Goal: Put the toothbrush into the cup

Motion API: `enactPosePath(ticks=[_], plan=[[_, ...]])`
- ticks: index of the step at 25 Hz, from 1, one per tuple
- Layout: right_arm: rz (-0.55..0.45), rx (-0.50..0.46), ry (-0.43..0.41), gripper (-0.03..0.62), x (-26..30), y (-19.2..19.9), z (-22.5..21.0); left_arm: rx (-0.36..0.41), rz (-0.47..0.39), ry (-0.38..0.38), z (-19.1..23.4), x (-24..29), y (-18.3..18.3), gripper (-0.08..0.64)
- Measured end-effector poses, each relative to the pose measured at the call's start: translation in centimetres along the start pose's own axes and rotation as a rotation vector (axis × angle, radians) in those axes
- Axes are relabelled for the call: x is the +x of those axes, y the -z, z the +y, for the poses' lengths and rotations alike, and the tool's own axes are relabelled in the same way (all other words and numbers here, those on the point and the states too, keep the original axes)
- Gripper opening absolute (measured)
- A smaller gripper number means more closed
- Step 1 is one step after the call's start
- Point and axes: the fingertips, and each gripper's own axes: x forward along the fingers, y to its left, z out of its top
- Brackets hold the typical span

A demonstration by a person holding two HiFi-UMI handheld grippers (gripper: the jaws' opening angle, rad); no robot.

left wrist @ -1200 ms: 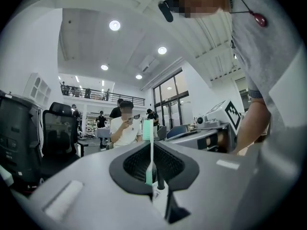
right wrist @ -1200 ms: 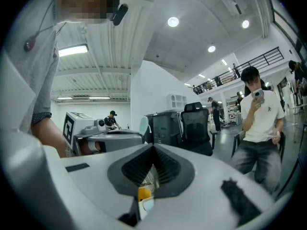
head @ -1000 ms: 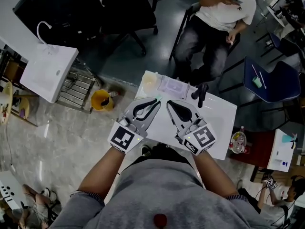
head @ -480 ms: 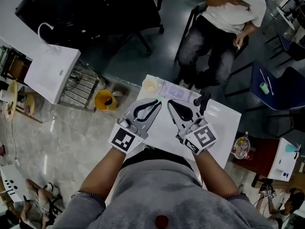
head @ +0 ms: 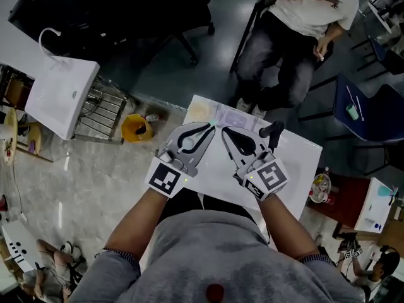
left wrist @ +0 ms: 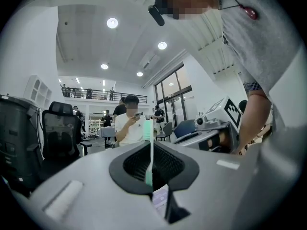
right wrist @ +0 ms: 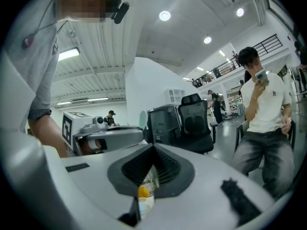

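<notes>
A pale green and white toothbrush stands upright between the pads of my left gripper, which is shut on its handle. Its head also shows in the right gripper view. In the head view the left gripper hangs over the white table, just short of a translucent cup at the far left corner. My right gripper floats beside it, tips together, with nothing gripped. The cup shows through the slot behind the right gripper's tips.
A clear flat packet lies right of the cup, and a black object rests further right. Beyond the table a person sits on a chair. A yellow bin and a wire rack stand on the floor at the left.
Both grippers have edged a little forward over the table toward its far side, side by side. The toothbrush stays in the left gripper.
</notes>
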Motion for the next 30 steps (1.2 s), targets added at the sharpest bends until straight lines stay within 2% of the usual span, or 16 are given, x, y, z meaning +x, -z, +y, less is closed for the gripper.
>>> enactPosePath(ticks=[11, 16, 24, 30], plan=[[0.046, 0.029, 0.138, 0.014, 4.2, 2.5, -3.0, 0.033, -0.055, 0.115, 4.4, 2.5, 3.2, 0.025], [0.056, 0.054, 0.195, 0.014, 5.1, 4.3, -4.4, 0.044, -0.047, 0.157, 5.9, 3.9, 5.5, 0.026], [0.054, 0.1, 0.26, 0.014, 6.4, 7.3, -6.3, -0.024, -0.024, 0.182, 7.6, 5.1, 9.2, 0.025], [0.054, 0.115, 0.273, 0.014, 8.5, 8.8, -7.3, -0.082, -0.004, 0.183, 8.8, 5.5, 11.4, 0.025]])
